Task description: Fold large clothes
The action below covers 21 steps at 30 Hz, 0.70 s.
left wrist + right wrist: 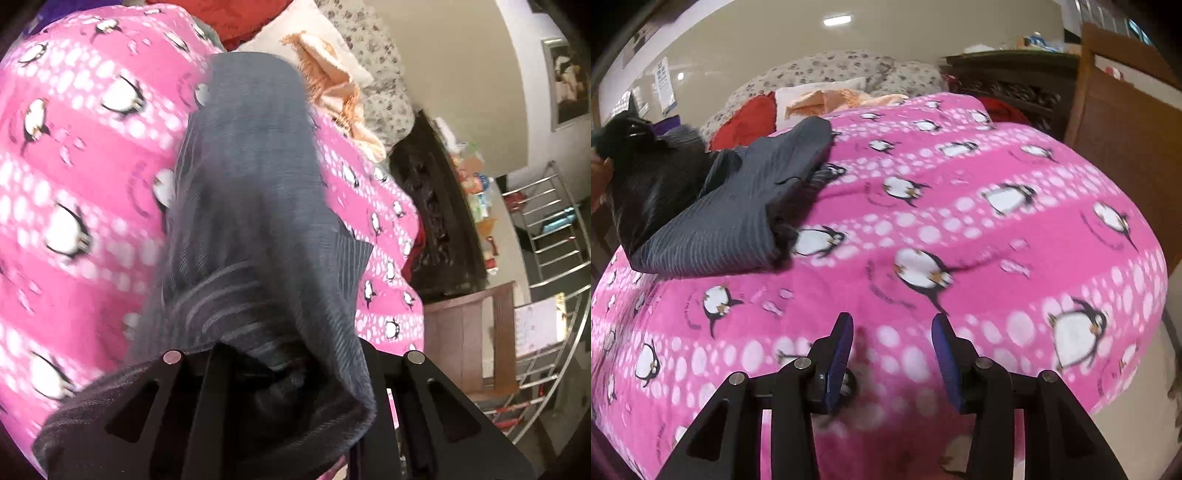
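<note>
A dark grey pinstriped garment hangs from my left gripper, which is shut on its edge; the cloth drapes over the fingers and hides the tips. In the right wrist view the same garment lies partly folded on the left side of a pink penguin-print blanket, with the left gripper's dark body at its far end. My right gripper is open and empty, its blue pads low over the blanket's near edge.
The pink blanket covers the bed. Pillows, a red cloth and a peach cloth lie at the bed's far end. A dark carved cabinet and a metal rack stand beside the bed.
</note>
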Motion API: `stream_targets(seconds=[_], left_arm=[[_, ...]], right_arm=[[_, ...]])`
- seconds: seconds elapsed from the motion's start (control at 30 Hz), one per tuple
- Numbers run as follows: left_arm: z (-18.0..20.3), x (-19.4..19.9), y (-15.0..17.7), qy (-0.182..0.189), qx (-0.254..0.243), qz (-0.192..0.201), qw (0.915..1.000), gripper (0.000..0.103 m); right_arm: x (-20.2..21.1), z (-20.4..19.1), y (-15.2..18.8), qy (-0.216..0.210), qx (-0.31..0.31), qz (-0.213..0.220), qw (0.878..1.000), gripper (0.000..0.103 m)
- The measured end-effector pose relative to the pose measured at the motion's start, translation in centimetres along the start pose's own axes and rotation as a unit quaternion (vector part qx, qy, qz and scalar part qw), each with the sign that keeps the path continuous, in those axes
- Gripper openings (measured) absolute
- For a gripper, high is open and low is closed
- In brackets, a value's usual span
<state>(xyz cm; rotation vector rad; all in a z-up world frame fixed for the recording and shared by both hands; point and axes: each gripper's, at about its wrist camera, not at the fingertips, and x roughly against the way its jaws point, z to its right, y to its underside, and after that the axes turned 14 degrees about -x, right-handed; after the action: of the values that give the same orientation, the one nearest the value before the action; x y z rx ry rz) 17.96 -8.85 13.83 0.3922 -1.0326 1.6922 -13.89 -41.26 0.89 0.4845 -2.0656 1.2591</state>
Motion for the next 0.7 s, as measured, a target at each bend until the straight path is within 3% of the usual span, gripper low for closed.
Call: stream_targets(seconds=[0.13,0.33,0.5,0.7], left_arm=[[3.1,-3.3,0.8,-0.016,0.026,-0.002,0.9995,0.012],[4.7,-9.4,2.4,-0.079,0.055,0.003,0.9954,0.012],[4.9,-12.0,3.9,-0.092,0.080,0.011,0.9925,0.012],[7.7,-12.1,2.4,-0.069,0.094,0.039,0.9924,0.012]], right_arm=[[0.1,1.7,0.0,-0.008,-0.021,-0.001,1.000,0.042],[1.4,3.6,0.3,-0.021,-0.030,0.006,0.999,0.042],[1.7,5.6,1.4,-0.025,-0.048,-0.009,0.998,0.042],[1.6,7.0,2.0,-0.022,-0.060,-0.018,0.998,0.042]])
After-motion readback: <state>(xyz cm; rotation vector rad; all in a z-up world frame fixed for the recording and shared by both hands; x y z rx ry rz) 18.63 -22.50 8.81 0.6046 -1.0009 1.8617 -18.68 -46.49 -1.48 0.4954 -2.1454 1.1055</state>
